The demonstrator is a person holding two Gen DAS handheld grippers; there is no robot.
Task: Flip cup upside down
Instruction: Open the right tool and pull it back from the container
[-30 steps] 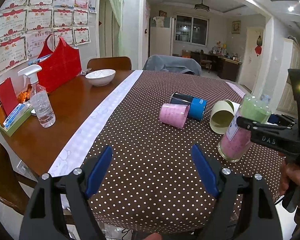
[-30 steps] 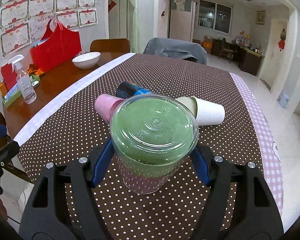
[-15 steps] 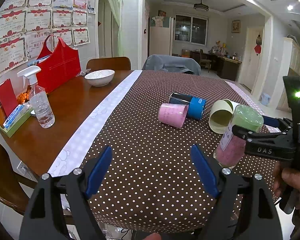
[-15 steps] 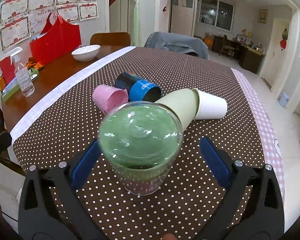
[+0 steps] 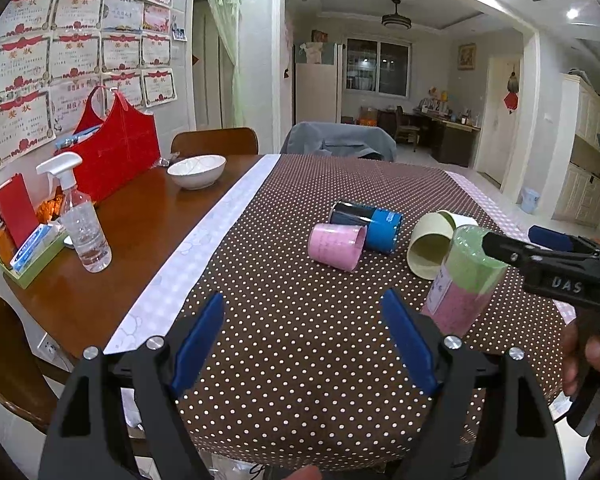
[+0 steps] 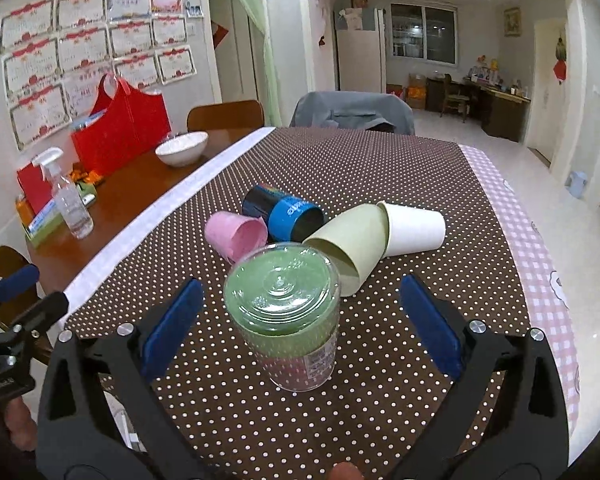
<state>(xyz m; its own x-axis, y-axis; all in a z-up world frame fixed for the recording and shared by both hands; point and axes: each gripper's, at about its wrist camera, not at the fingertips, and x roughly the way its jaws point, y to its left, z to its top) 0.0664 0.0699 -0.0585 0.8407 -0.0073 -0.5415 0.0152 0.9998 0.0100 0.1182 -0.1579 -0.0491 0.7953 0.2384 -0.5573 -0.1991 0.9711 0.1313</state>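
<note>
A clear plastic cup with a green and pink fill point(image 6: 288, 316) stands on the dotted tablecloth point(image 6: 340, 168), its flat end up. My right gripper point(image 6: 300, 316) is open, its blue pads wide on either side of the cup and not touching it. The cup also shows in the left wrist view point(image 5: 462, 276), with the right gripper point(image 5: 540, 252) beside its top. My left gripper point(image 5: 304, 336) is open and empty over the cloth near the front edge.
Several cups lie on their sides behind: a pink one point(image 6: 236, 236), a blue and black one point(image 6: 284, 216), a pale green one point(image 6: 352, 244), a white one point(image 6: 414, 228). A white bowl point(image 5: 196, 171), a spray bottle point(image 5: 82, 220) and a red bag point(image 5: 114, 148) sit on the bare wood at left.
My right gripper has opened and let go of the green and pink cup, which now stands on the cloth. The gripper has drawn back a little. The left gripper has hardly moved.
</note>
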